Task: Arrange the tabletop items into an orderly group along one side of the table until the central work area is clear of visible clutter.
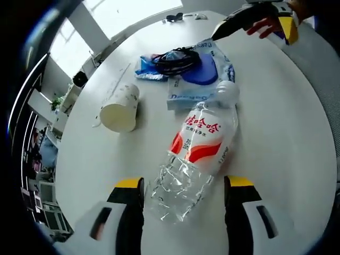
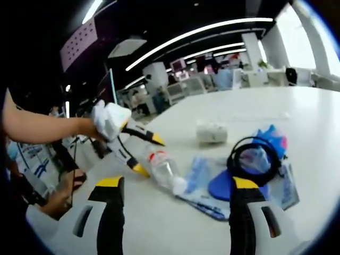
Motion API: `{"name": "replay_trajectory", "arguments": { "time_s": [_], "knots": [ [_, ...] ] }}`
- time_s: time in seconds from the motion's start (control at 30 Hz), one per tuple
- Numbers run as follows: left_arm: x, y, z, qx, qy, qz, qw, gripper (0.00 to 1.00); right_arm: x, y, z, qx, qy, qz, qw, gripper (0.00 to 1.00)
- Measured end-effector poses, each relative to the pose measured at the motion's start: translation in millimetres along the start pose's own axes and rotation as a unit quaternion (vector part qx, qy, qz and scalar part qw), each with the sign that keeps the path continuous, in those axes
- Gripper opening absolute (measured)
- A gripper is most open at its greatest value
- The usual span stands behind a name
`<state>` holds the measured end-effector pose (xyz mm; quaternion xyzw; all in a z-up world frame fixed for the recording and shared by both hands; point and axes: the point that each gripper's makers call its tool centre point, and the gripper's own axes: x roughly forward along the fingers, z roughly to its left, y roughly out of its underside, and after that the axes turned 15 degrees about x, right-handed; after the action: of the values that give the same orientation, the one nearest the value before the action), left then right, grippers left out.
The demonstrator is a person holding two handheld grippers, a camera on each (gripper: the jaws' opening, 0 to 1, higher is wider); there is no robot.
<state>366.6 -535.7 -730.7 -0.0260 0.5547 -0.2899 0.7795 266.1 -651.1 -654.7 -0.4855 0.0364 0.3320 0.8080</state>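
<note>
A clear plastic water bottle [image 1: 199, 149] with a red and white label lies on the round white table [image 1: 276, 138], its white cap pointing away from me. My left gripper [image 1: 184, 181] is open, its yellow-tipped jaws standing on either side of the bottle's base without pressing it. A white paper cup [image 1: 121, 109] lies on its side to the left. Beyond the cap lie blue packets [image 1: 191, 95], a blue disc [image 1: 204, 71] and a coiled black cable [image 1: 175, 61]. My right gripper [image 2: 178, 182] is open and holds nothing, hovering above the blue disc [image 2: 223, 186] and cable [image 2: 255, 159].
In the right gripper view, a person's hand holds the left gripper [image 2: 150, 155] around the bottle [image 2: 162, 167], and the cup [image 2: 211, 132] lies farther back. The right gripper [image 1: 254, 29] shows at the table's far side. Desks and monitors stand beyond the table edge.
</note>
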Motion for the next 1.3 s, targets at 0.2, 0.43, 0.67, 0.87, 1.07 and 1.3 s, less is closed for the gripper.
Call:
{"name": "replay_trajectory", "arguments": {
  "time_s": [0.2, 0.43, 0.67, 0.87, 1.07, 1.3],
  "knots": [
    [0.8, 0.6, 1.7, 0.001, 0.001, -0.002, 1.0, 0.57, 16.0, 3.4, 4.8, -0.019, -0.009, 0.018, 0.9996, 0.77],
    [1.7, 2.0, 4.3, 0.01, 0.004, 0.002, 0.9999, 0.53, 35.7, 10.5, 8.6, -0.053, -0.017, 0.045, 0.9975, 0.75],
    [2.7, 2.8, 7.1, 0.02, 0.005, 0.007, 0.9998, 0.49, 47.9, 23.7, 8.9, -0.067, -0.028, 0.074, 0.9946, 0.71],
    [3.5, 2.1, 6.9, 0.025, 0.01, 0.008, 0.9996, 0.49, 55.0, 32.8, 6.4, -0.059, -0.03, 0.088, 0.994, 0.66],
    [3.7, 2.6, 6.6, 0.033, 0.011, 0.011, 0.9993, 0.48, 62.4, 42.2, 3.8, -0.062, -0.033, 0.108, 0.9916, 0.62],
    [3.8, 4.2, 5.3, 0.027, 0.009, 0.016, 0.9995, 0.47, 67.0, 43.7, 2.1, -0.03, -0.033, 0.108, 0.9931, 0.57]
  ]
}}
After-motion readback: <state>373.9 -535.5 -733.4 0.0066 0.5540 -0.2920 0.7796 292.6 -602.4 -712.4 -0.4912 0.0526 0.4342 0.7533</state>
